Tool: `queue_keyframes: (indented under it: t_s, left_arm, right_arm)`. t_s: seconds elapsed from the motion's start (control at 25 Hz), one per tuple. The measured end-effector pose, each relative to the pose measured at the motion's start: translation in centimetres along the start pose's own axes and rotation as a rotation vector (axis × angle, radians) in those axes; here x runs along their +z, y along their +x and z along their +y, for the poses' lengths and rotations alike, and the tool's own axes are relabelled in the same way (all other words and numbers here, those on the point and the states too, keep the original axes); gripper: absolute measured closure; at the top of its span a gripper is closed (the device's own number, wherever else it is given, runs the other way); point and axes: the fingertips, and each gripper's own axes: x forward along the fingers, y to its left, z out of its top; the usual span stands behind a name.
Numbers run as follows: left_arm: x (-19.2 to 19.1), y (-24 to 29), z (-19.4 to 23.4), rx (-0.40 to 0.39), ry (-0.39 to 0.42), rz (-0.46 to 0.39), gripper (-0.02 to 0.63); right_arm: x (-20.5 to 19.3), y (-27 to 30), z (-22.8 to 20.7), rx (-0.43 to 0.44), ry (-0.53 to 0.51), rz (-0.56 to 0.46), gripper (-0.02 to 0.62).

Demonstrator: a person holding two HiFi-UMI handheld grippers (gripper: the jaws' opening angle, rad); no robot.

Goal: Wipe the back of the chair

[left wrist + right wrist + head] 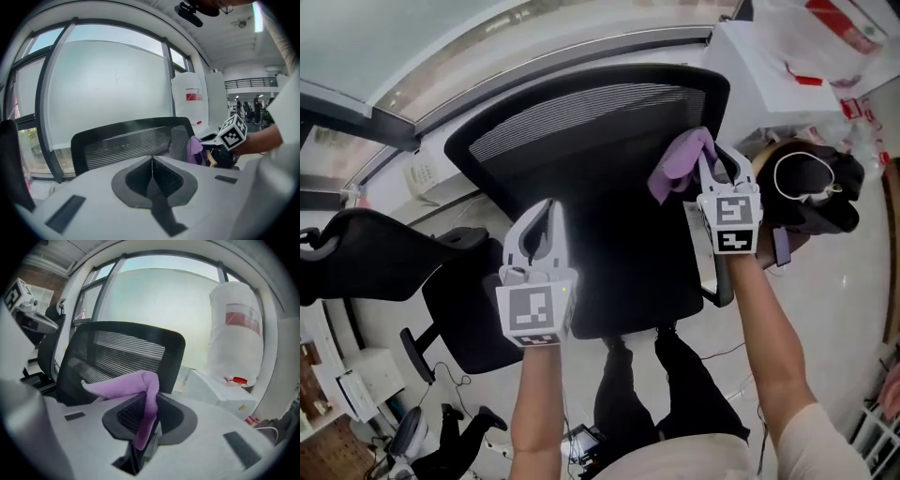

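Note:
A black office chair with a mesh back (600,131) stands in front of me, its back (131,143) facing both grippers. My right gripper (705,159) is shut on a purple cloth (680,161), which hangs against the right side of the chair back. In the right gripper view the cloth (140,390) folds out of the closed jaws towards the mesh (117,355). My left gripper (540,225) is shut and holds nothing; it hovers before the lower left of the chair back, jaws pressed together (151,176).
A second black chair (366,253) stands at the left. A white table (769,66) with a plastic bag (236,329) is at the right, next to dark bags (816,192). A large window (108,89) lies behind the chair.

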Motion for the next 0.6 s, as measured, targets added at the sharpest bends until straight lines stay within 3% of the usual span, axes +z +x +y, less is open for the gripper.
queue_keyframes:
  t_s: [0.28, 0.6]
  left_arm:
    - [0.8, 1.5, -3.3, -0.032, 0.013, -0.004, 0.596]
    - [-1.2, -1.8, 1.4, 0.037, -0.017, 0.003, 0.595]
  right_arm:
    - [0.0, 0.1, 0.0, 0.043, 0.033, -0.007, 0.540]
    - [2.0, 1.9, 5.4, 0.104, 0.016, -0.017, 0.552]
